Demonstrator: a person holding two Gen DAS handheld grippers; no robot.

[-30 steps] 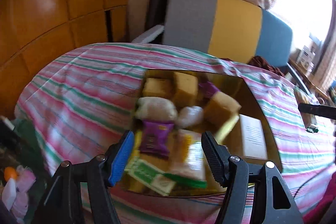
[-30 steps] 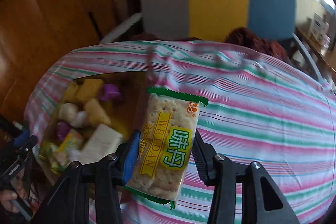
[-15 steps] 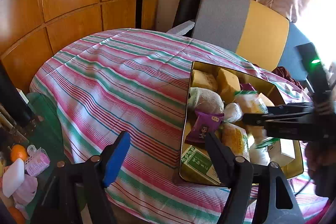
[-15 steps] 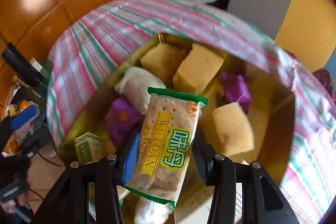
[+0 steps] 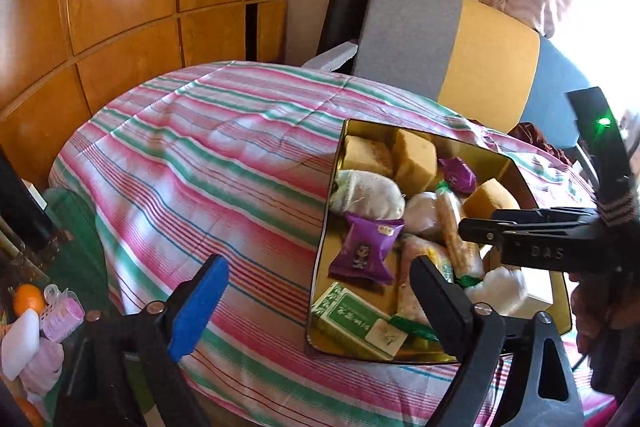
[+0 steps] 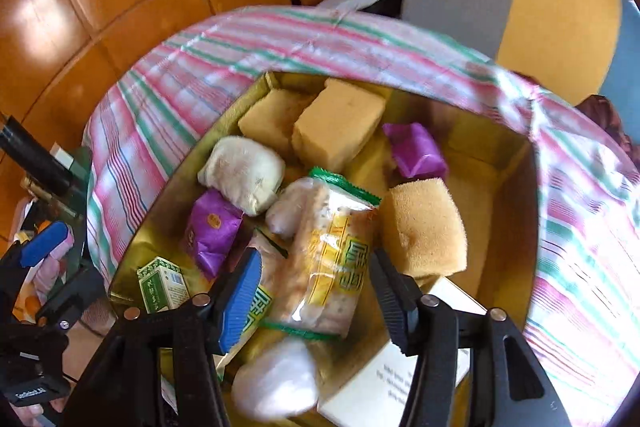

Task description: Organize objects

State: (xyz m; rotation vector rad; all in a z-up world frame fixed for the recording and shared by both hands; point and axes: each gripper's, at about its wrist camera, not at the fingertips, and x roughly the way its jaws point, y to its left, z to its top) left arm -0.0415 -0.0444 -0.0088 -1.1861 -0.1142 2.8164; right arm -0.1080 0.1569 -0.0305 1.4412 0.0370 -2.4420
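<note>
A gold box (image 5: pixel 532 187) (image 6: pixel 516 163) sits on the striped cloth, filled with yellow sponge cakes (image 6: pixel 340 127), purple packets (image 6: pixel 212 227), white wrapped buns (image 6: pixel 244 175) and a green carton (image 6: pixel 164 285). My right gripper (image 6: pixel 316 279) is open over the box; the cracker packet (image 6: pixel 328 259) lies loose between its fingers, blurred, on the pile. The packet also shows in the left wrist view (image 5: pixel 456 239). My left gripper (image 5: pixel 316 291) is open and empty, above the cloth at the box's near left edge.
The striped cloth (image 5: pixel 208 155) covers a round table. A grey, yellow and blue chair (image 5: pixel 448 43) stands behind it. Wooden panels (image 5: pixel 120 7) line the left wall. Clutter with an orange (image 5: pixel 28 299) lies low on the left.
My right gripper has opened and let the cracker packet go into the box. My left gripper has stayed open beside the box and shifted little.
</note>
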